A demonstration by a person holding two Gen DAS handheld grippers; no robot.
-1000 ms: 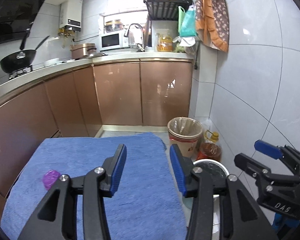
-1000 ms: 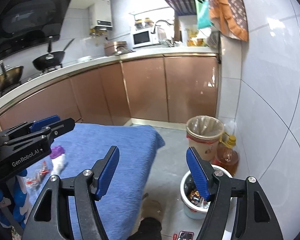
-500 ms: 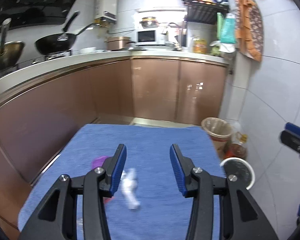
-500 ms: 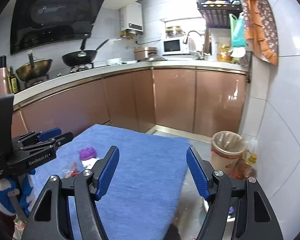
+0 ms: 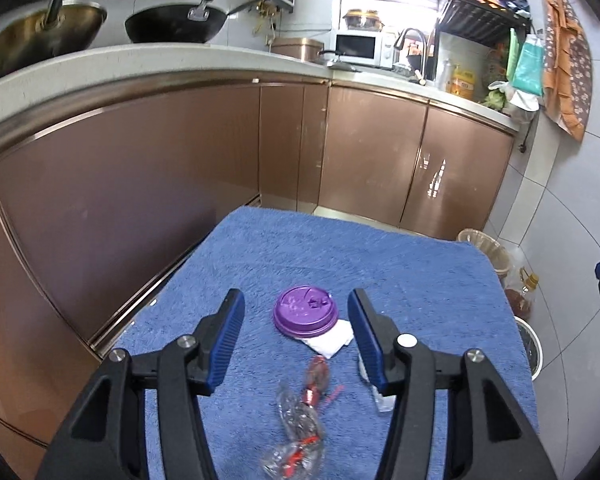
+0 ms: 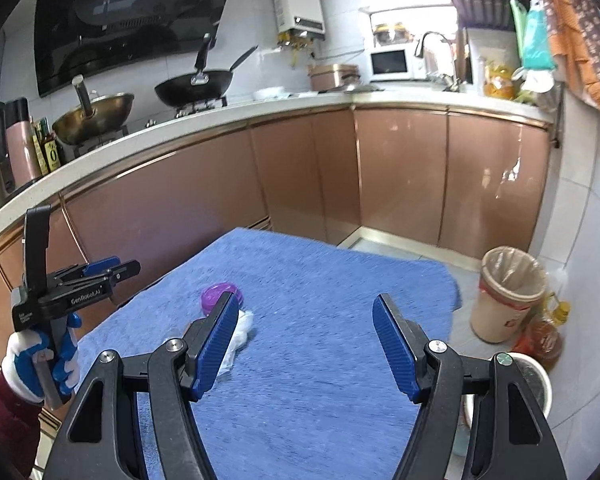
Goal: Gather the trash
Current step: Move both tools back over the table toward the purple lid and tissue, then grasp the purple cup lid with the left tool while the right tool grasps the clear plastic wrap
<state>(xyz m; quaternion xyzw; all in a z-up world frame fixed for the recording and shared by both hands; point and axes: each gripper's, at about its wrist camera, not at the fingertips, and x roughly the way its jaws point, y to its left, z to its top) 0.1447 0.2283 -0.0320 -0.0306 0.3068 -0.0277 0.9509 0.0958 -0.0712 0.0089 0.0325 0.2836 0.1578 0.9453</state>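
Observation:
A purple cup lid (image 5: 305, 311) lies on the blue cloth-covered table (image 5: 400, 264), partly over a white crumpled tissue (image 5: 331, 341). Clear and red plastic wrappers (image 5: 300, 420) lie nearer me, and a small clear piece (image 5: 380, 398) sits by the right finger. My left gripper (image 5: 296, 340) is open and empty, hovering above this trash. My right gripper (image 6: 305, 344) is open and empty over the table (image 6: 324, 288); the lid (image 6: 216, 296) and tissue (image 6: 238, 338) show by its left finger. The left gripper (image 6: 112, 270) also shows at the left of the right wrist view.
A white bucket with trash (image 6: 534, 380) stands on the floor right of the table, behind it a lined tan bin (image 6: 508, 296) and an oil bottle (image 6: 544, 332). Copper cabinets (image 5: 372, 160) and a counter with pans run behind and to the left.
Both grippers swung left, from the bins to the table. The left gripper has come in over the purple lid, tissue and wrappers. Both stayed open.

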